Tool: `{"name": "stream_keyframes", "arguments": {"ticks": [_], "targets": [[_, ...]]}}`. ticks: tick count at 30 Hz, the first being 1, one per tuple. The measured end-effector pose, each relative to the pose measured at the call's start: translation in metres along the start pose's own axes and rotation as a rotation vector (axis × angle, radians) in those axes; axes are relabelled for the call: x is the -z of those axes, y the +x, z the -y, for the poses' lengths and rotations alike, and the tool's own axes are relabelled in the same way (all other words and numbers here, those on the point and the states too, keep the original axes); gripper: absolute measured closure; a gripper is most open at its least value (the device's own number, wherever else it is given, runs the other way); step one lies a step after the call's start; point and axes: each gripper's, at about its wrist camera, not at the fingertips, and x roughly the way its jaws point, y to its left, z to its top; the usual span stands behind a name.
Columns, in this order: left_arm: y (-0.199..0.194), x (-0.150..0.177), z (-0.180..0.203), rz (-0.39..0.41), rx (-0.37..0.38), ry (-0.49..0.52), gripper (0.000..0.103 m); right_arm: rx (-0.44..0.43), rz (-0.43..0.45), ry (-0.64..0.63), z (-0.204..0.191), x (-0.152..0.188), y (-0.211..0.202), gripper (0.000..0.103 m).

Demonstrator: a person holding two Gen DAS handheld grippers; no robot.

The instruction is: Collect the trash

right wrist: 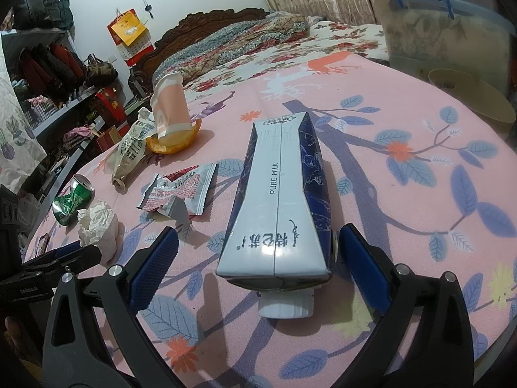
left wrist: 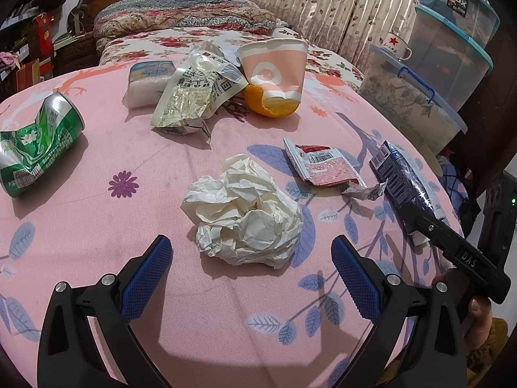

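Observation:
My left gripper (left wrist: 251, 252) is open, its blue pads just short of a crumpled white tissue (left wrist: 245, 215) on the pink tablecloth. My right gripper (right wrist: 258, 249) is open, its pads on either side of the near end of a flattened blue and white milk carton (right wrist: 279, 207), cap toward me. The carton also shows in the left wrist view (left wrist: 404, 177). A red snack wrapper (left wrist: 326, 166), a crushed green can (left wrist: 35, 148), a clear printed bag (left wrist: 194, 93), a pink paper cup (left wrist: 274, 68) on an orange peel (left wrist: 269, 106) and a tissue pack (left wrist: 145, 80) lie further off.
The table (left wrist: 194, 317) has a pink leaf-print cloth. Stacked clear storage boxes (left wrist: 429, 74) stand at the right. A tan bin (right wrist: 468, 97) sits beyond the table's right edge. A bed (left wrist: 181, 22) lies behind, shelves at the left.

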Motion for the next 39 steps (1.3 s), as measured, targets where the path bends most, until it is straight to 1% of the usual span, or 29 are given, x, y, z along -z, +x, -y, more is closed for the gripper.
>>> {"name": "stream_keyframes", "arguments": {"ticks": [8,13,39], "targets": [[-0.0018,-0.0003,-0.0012,0.004,0.007,-0.005,0.009,0.000,0.000,0.000,-0.0001,0.0000,0.0000,0.004],[-0.0020,-0.0002,-0.0052,0.015,0.030,-0.026,0.009,0.000,0.000,0.000,-0.0004,0.0001,0.0000,0.004],[-0.0011,0.0008,-0.0061,0.013,0.019,-0.016,0.008,0.001,0.001,0.000,-0.0012,0.0008,0.0005,0.004]]}}
